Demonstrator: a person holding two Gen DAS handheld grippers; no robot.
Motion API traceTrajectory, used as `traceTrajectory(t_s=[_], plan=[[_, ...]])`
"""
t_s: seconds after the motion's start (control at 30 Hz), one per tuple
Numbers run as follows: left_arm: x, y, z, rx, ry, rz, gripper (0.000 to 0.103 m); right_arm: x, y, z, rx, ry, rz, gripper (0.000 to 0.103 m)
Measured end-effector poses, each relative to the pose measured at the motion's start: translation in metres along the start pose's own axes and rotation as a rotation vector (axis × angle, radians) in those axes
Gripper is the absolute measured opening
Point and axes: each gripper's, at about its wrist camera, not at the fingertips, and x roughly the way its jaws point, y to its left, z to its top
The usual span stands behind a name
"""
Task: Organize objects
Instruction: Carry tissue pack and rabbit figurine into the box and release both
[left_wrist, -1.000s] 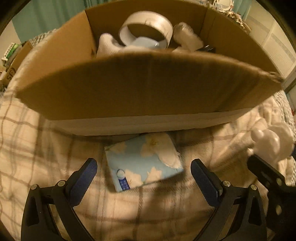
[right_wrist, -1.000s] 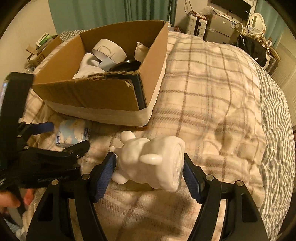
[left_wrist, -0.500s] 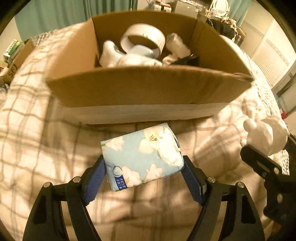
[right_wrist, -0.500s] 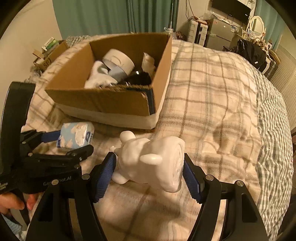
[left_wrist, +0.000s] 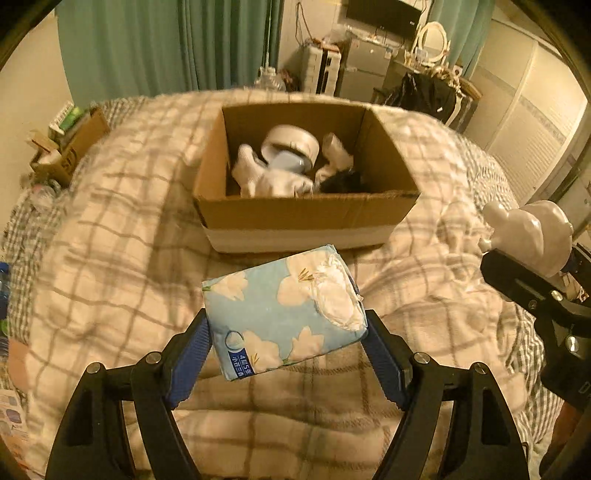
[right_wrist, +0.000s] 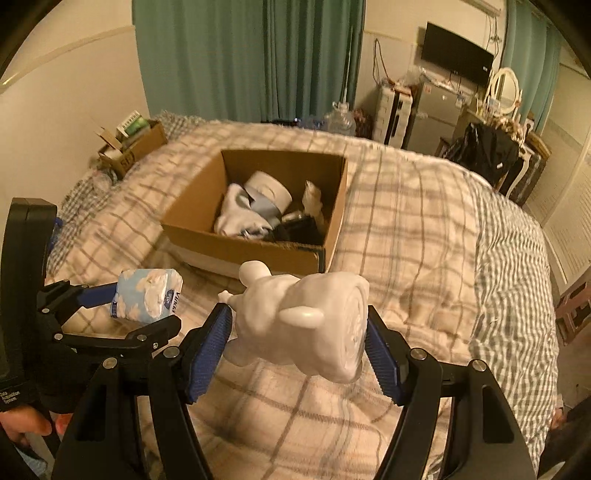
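My left gripper (left_wrist: 286, 343) is shut on a blue tissue pack with white flowers (left_wrist: 284, 312) and holds it in the air above the bed, in front of an open cardboard box (left_wrist: 306, 218). The pack also shows in the right wrist view (right_wrist: 146, 295). My right gripper (right_wrist: 297, 341) is shut on a white animal figurine (right_wrist: 303, 321), also lifted; the figurine shows at the right edge of the left wrist view (left_wrist: 528, 236). The box (right_wrist: 255, 247) holds a white tape roll (left_wrist: 291, 144), white cloths and a dark object.
The box stands on a plaid bedspread (right_wrist: 424, 236). A smaller cardboard box with items (right_wrist: 133, 144) sits off the bed's far left. Green curtains, a fridge and a dresser with a mirror (right_wrist: 502, 88) lie behind the bed.
My left gripper closed on the tissue pack and lifted it off the bed. Both grippers rose and pulled back from the box; the right one kept hold of the figurine.
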Motion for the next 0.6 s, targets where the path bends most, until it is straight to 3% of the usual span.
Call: traceTrajectory(t_s=[0.33, 0.6], plan=[[-0.050, 0.001, 0.027, 0.027, -0.138, 0.030, 0.081, -0.030, 0.008, 0.017, -0.019, -0.068, 0.012, 0.070], [-0.062, 0.001, 0.064, 0.063, -0.216, 0.041, 0.081, -0.035, 0.005, 0.050, -0.028, -0.119, 0.025, 0.070]])
